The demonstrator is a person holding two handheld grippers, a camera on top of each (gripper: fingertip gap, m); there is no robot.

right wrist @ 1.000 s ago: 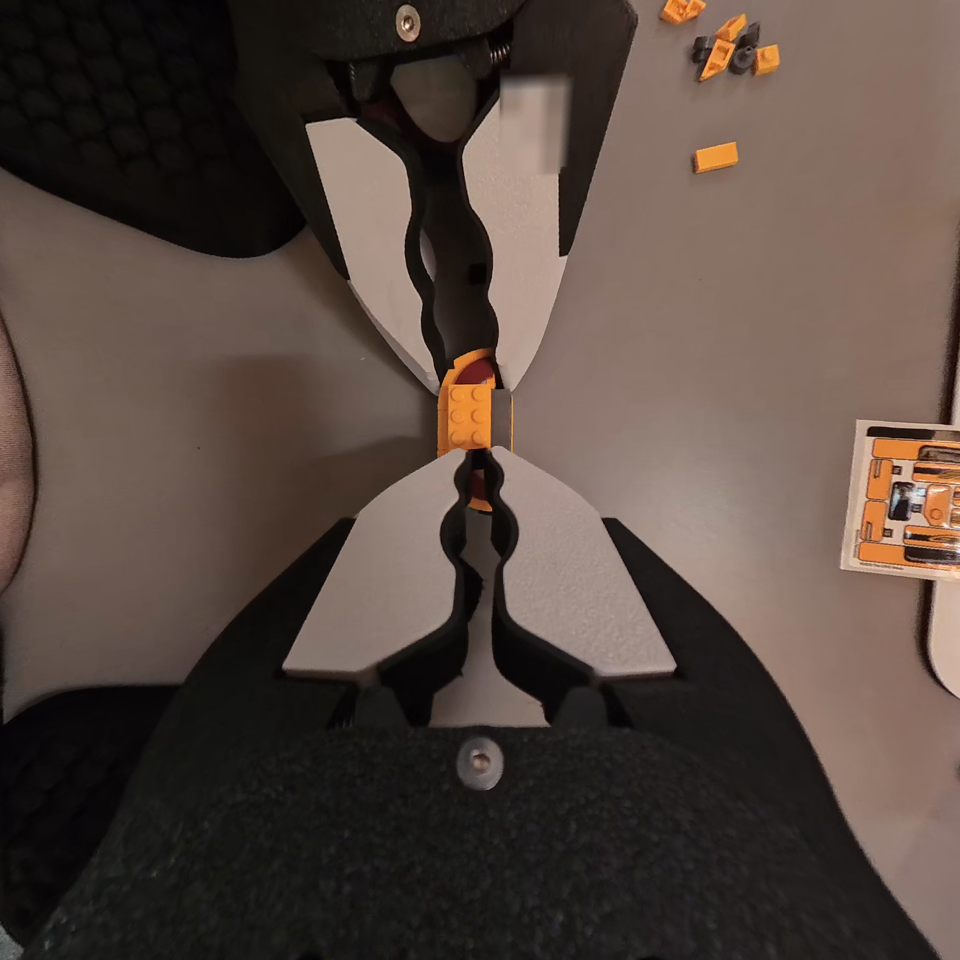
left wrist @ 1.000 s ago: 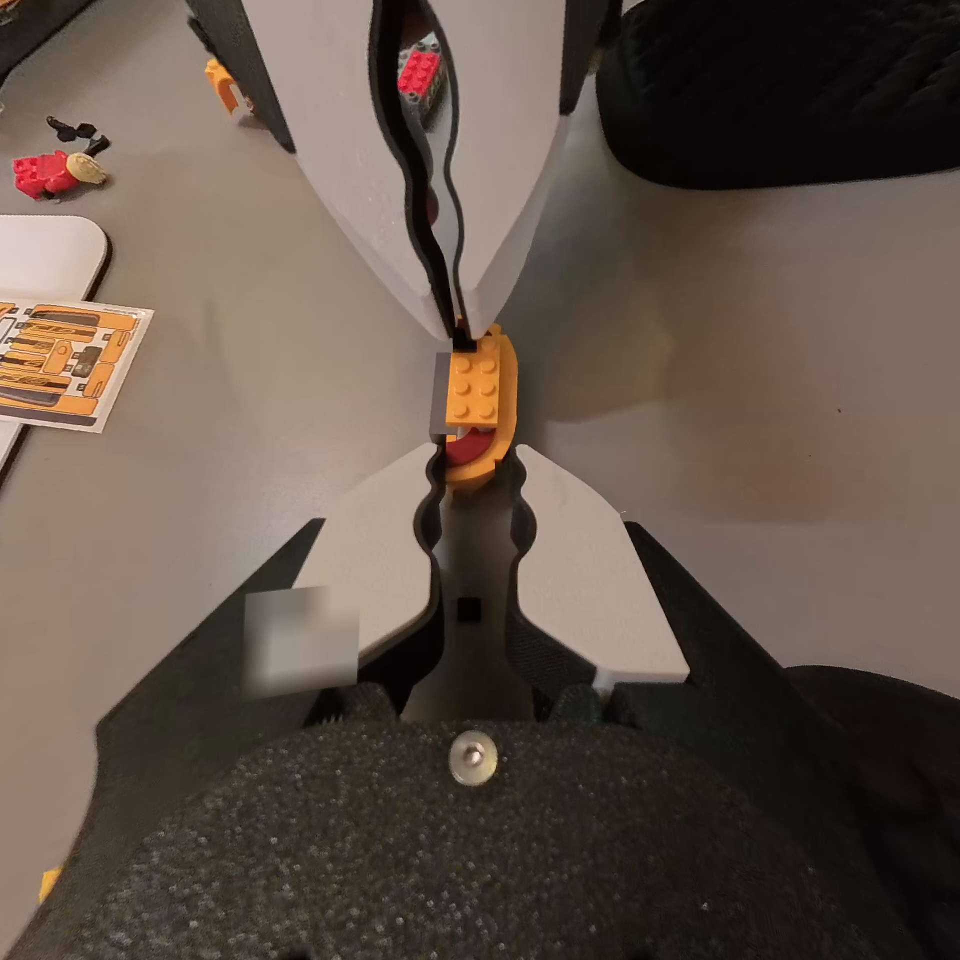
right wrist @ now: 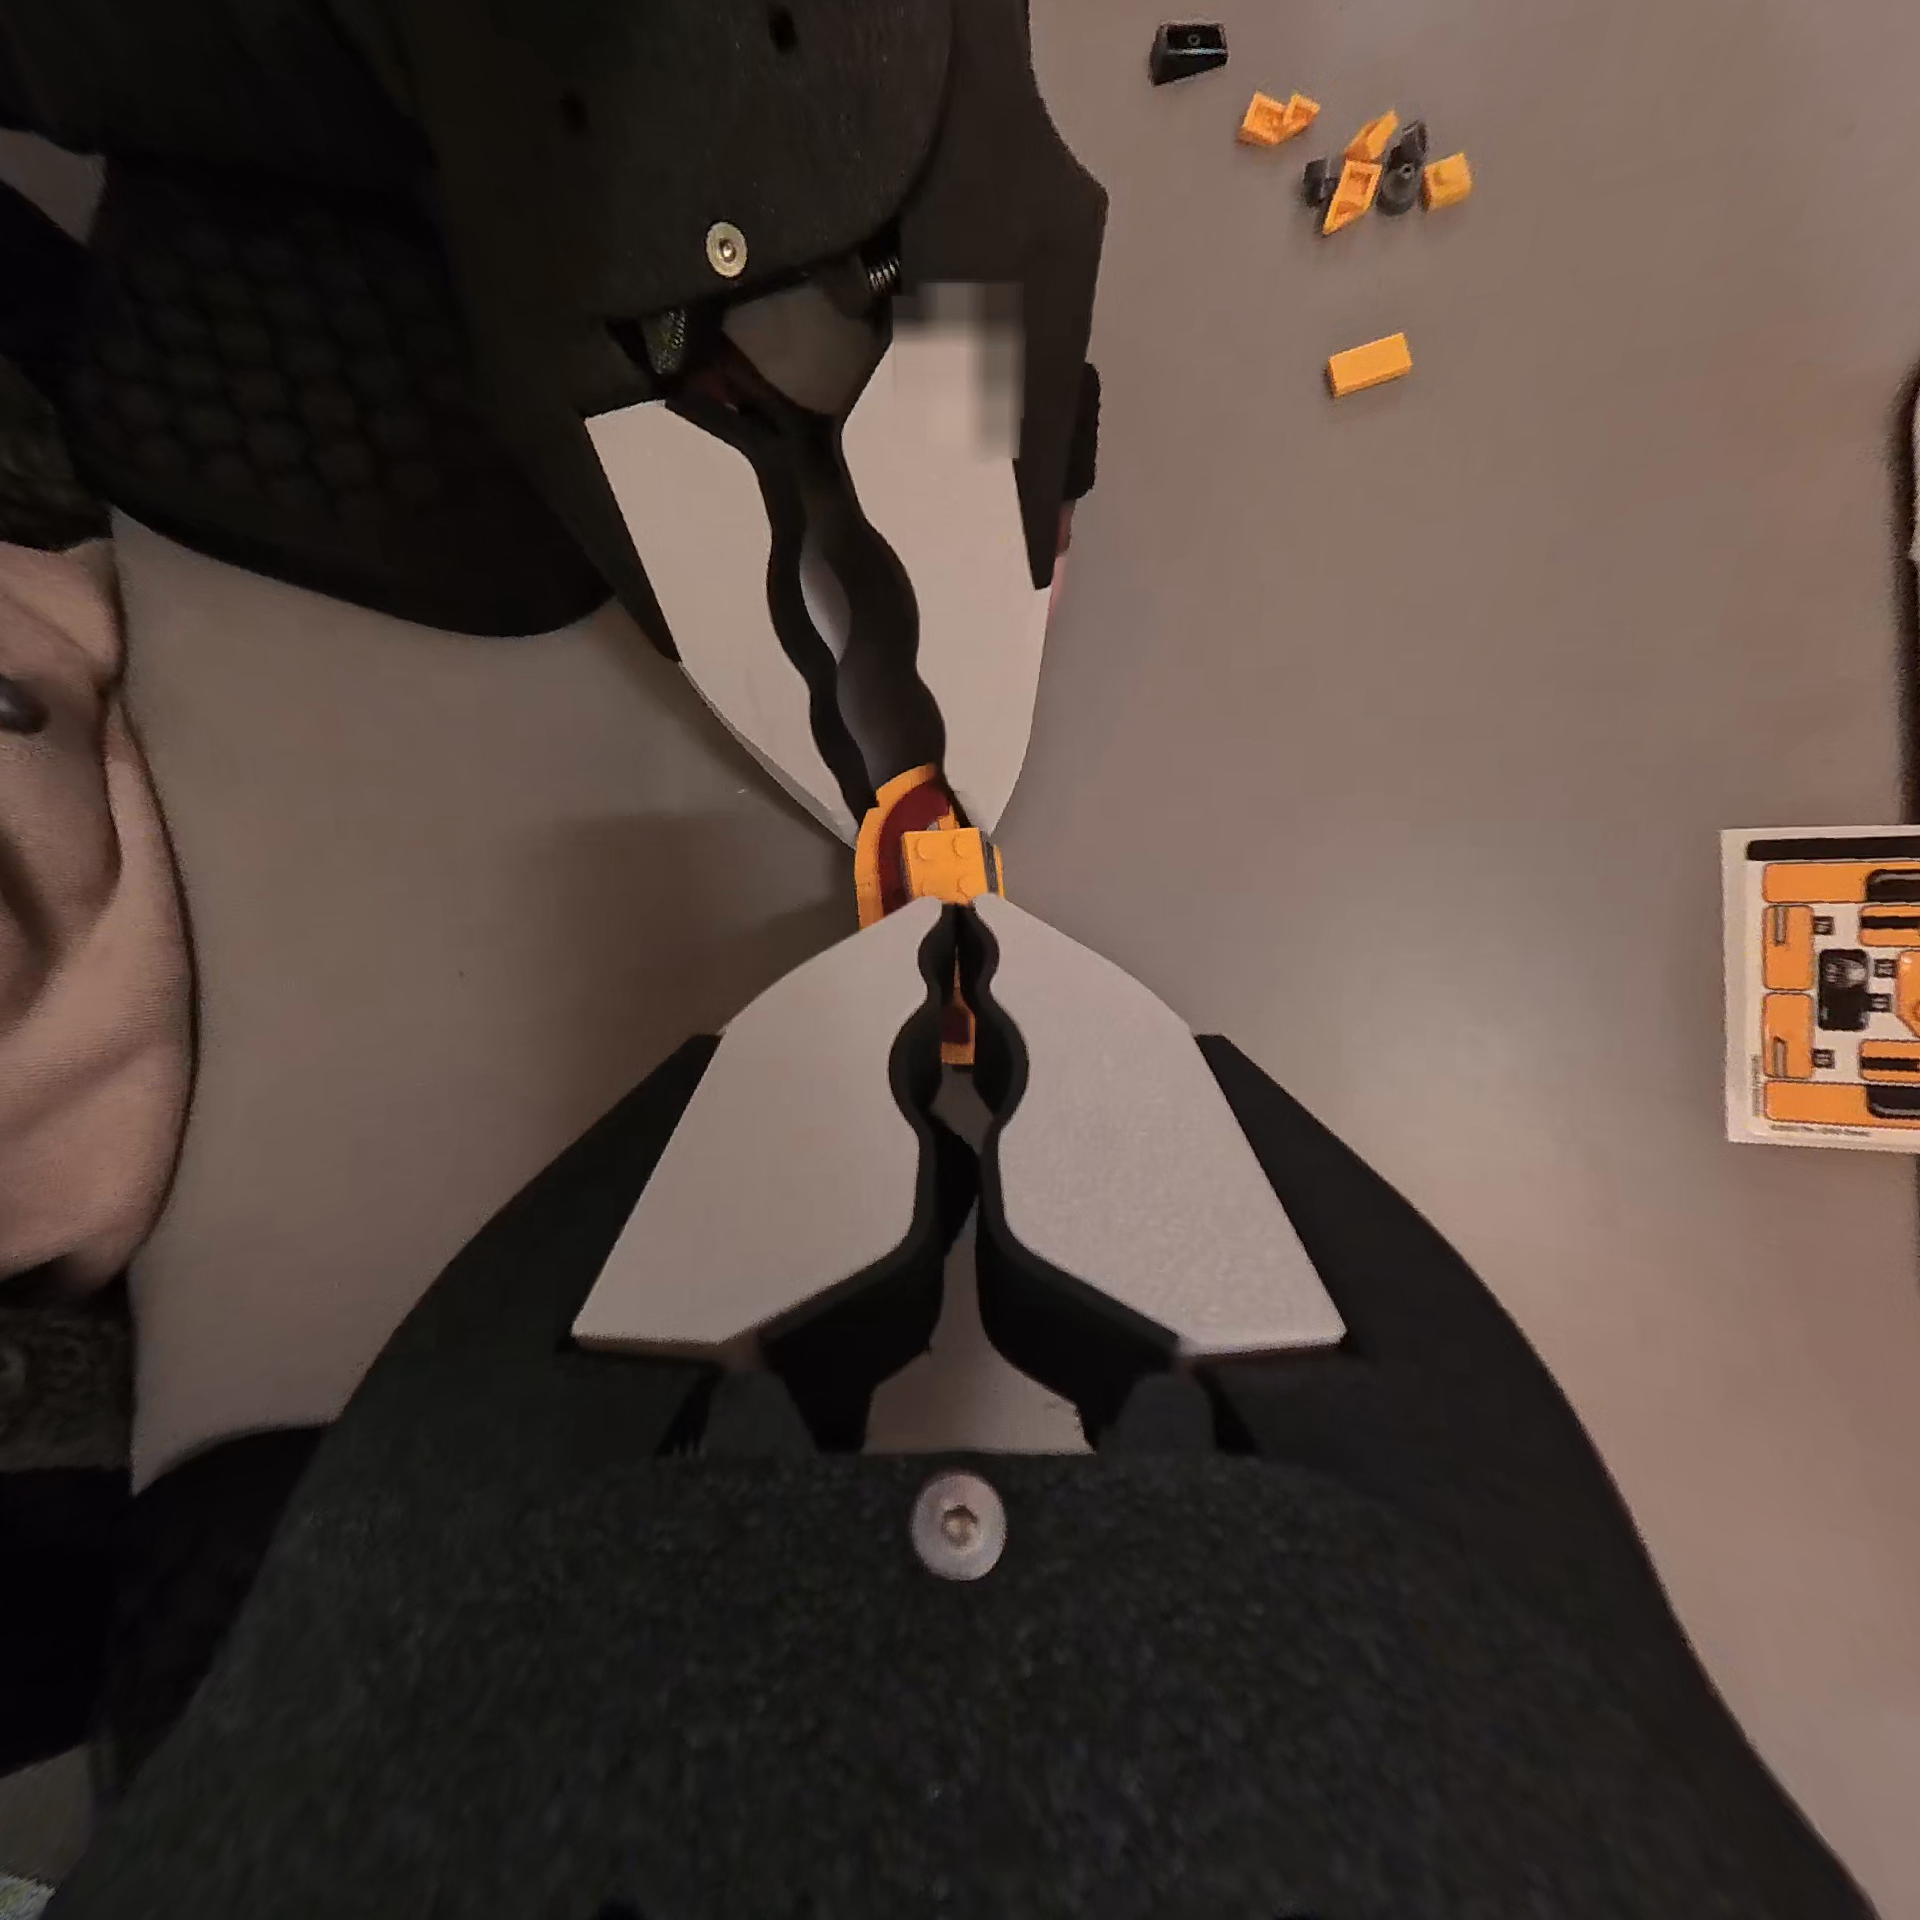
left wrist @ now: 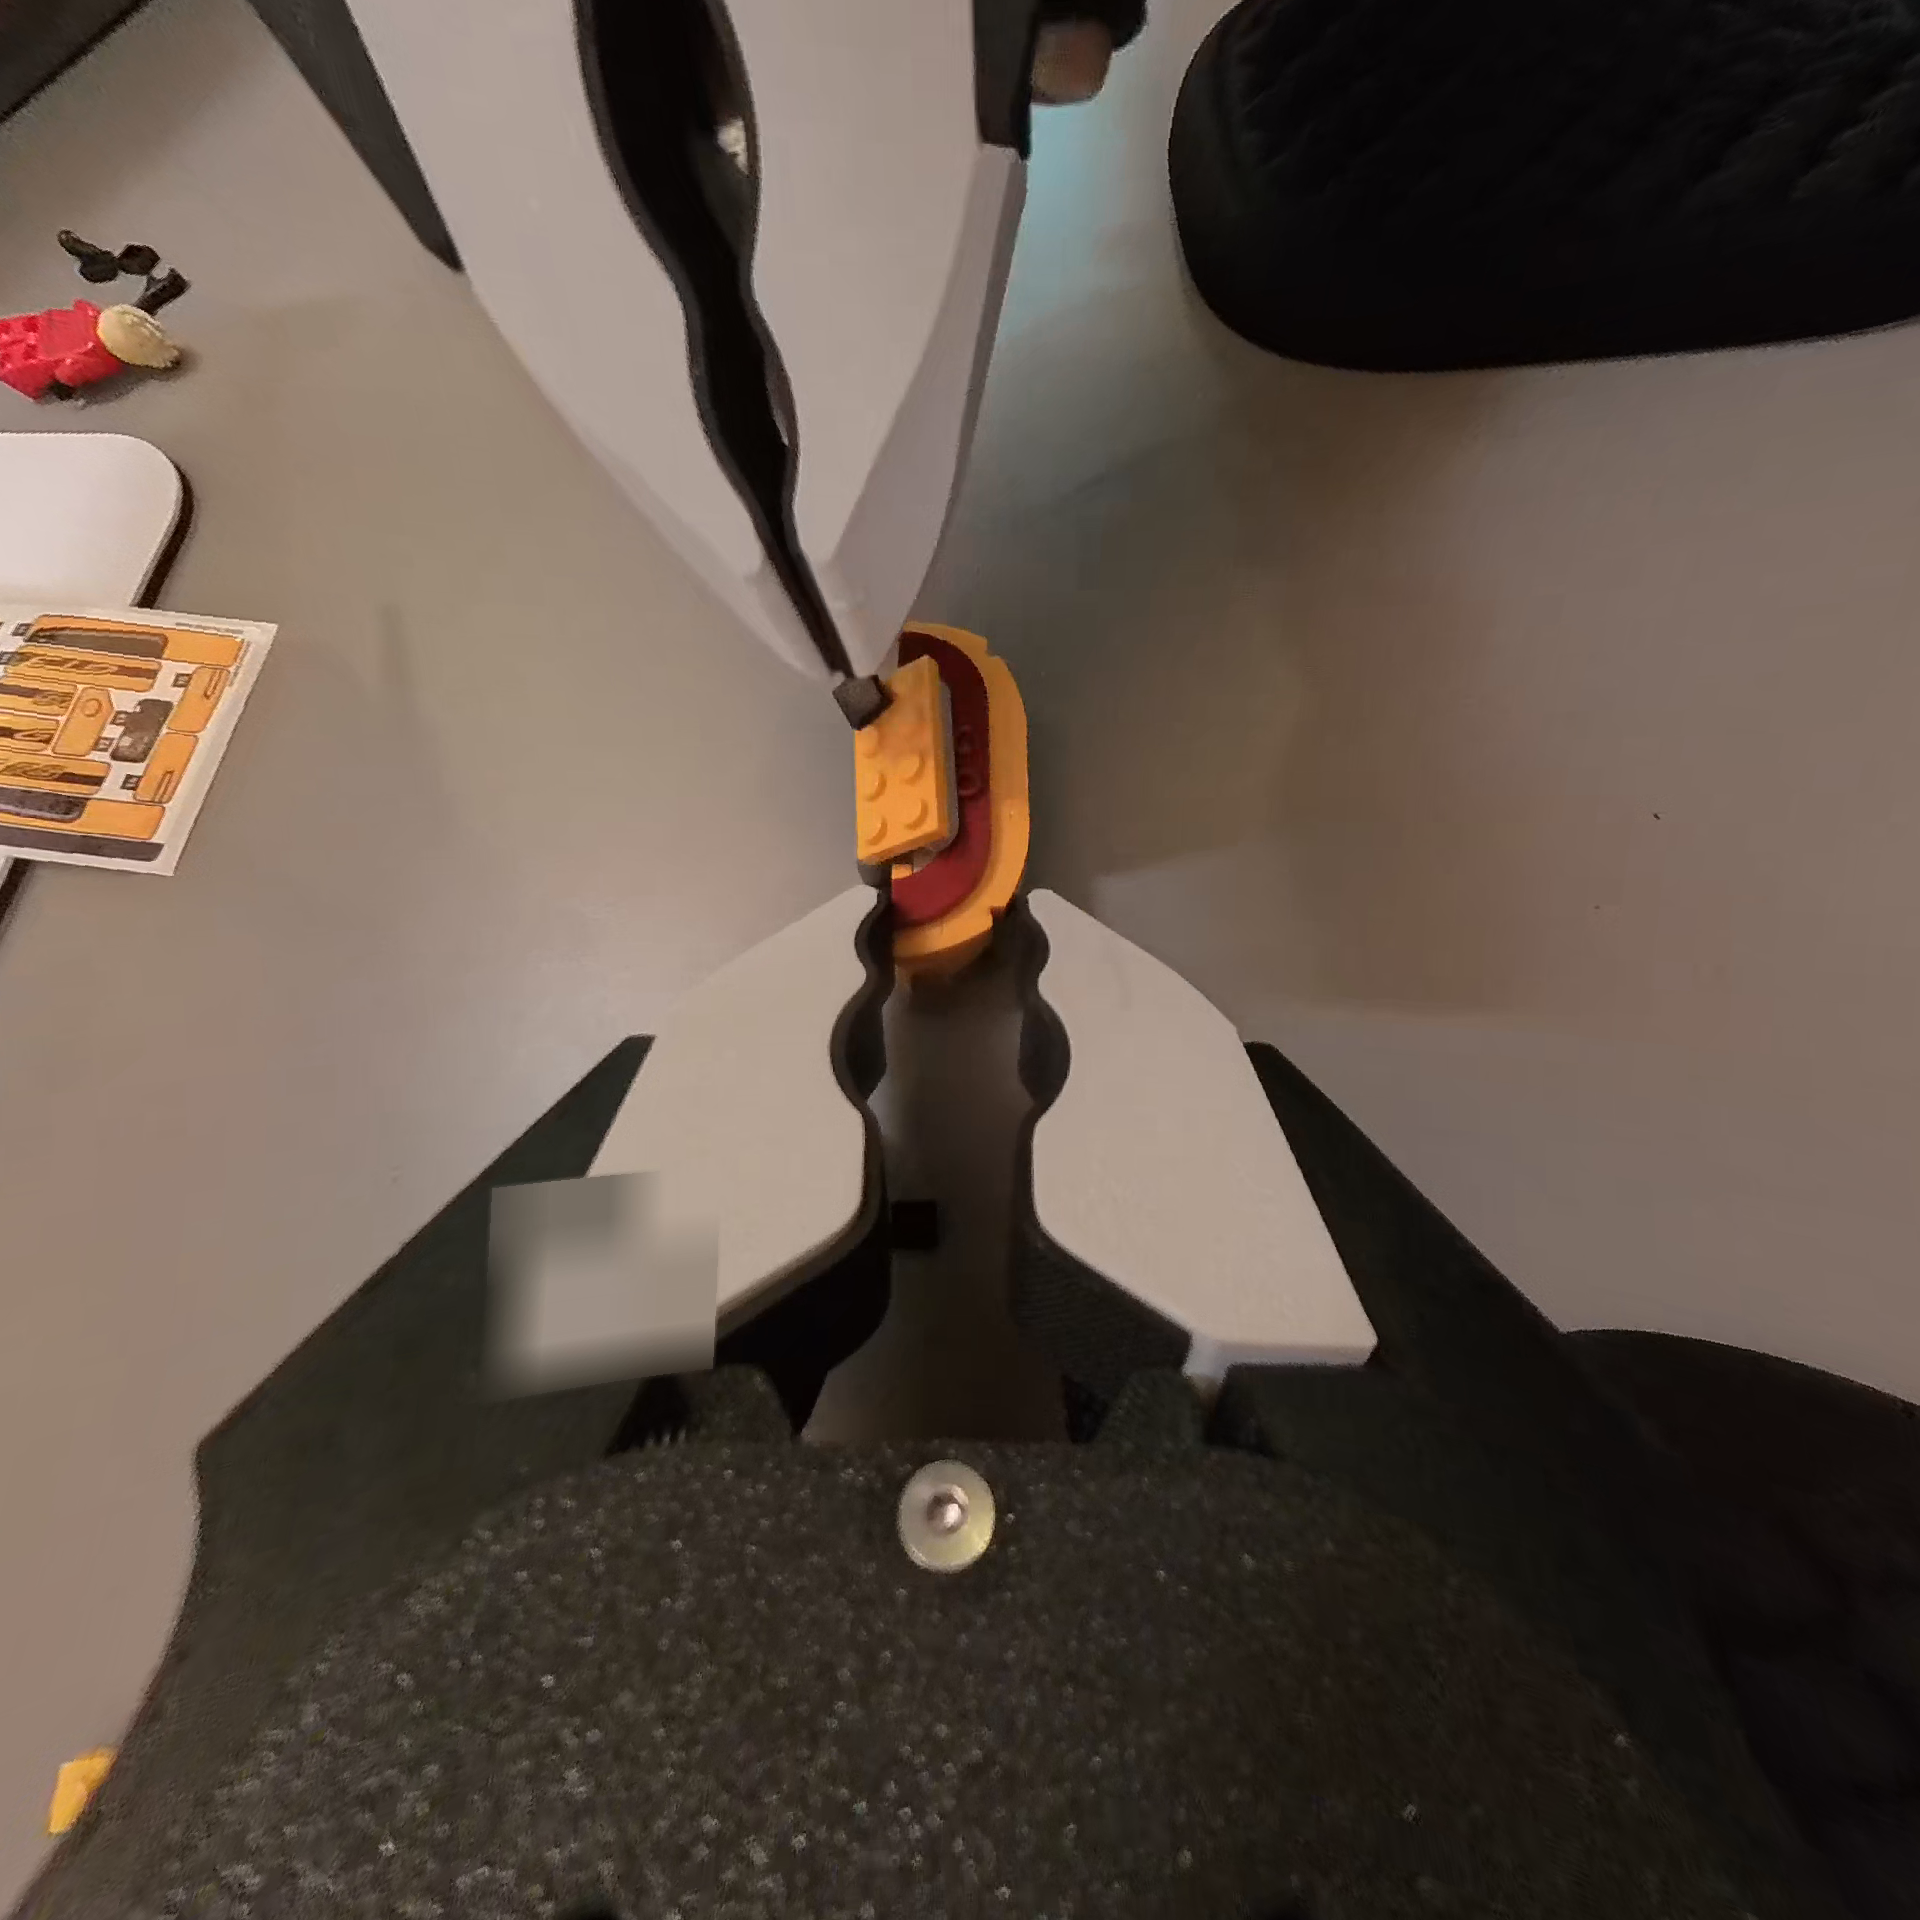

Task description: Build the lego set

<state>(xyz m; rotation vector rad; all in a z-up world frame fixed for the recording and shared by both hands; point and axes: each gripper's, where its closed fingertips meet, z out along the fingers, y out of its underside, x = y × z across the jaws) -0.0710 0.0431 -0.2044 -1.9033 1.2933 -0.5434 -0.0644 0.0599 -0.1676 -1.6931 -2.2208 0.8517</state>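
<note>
Both grippers' fingers (left wrist: 1132, 997) (right wrist: 1081, 997) pinch the orange lego assembly (left wrist: 940, 790).

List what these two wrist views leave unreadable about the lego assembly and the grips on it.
- Left wrist view: the small black piece at the right gripper tip; whether it is seated on the orange lego assembly is unclear.
- Right wrist view: the assembly's near end is hidden between the right gripper's fingers.
- Both views: the assembly's underside.
</note>
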